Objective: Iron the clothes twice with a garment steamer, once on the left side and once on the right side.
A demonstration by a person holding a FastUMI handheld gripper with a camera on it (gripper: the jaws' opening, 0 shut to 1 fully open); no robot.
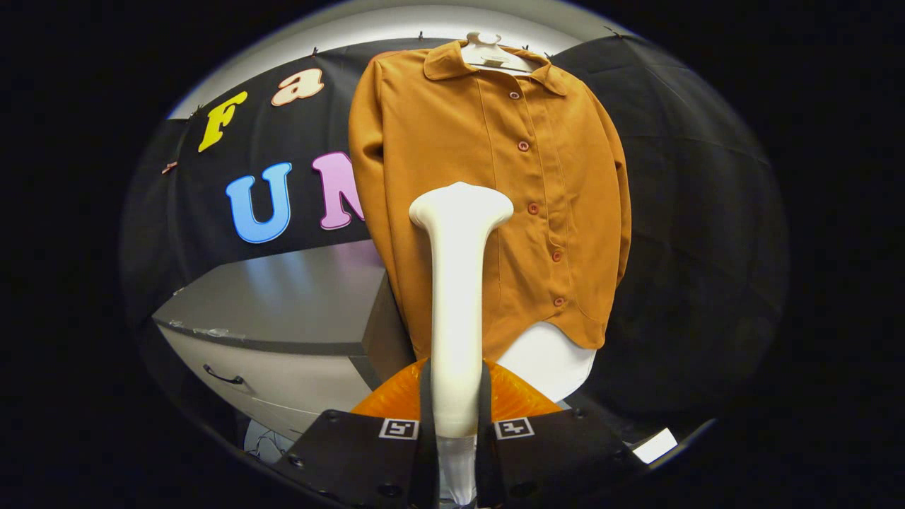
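The shirt (488,205) hangs buttoned on a hanger (493,55) at the far wall, its collar at the top and its curved hem low down, with a white form (555,360) showing under the hem. To its left a grey cabinet (283,304) juts out, its near corner close to the shirt's left edge; a drawer handle (223,376) shows on its pale front. To the right of the shirt there is only black cloth, so that side is open room. The steamer (458,297) stands upright before the shirt's left half, its flared white head level with the middle buttons; whether it touches the cloth I cannot tell. The gripper (457,431) is closed down narrow, both fingers (353,452) pressing the steamer's white handle from either side, with orange padding just behind them
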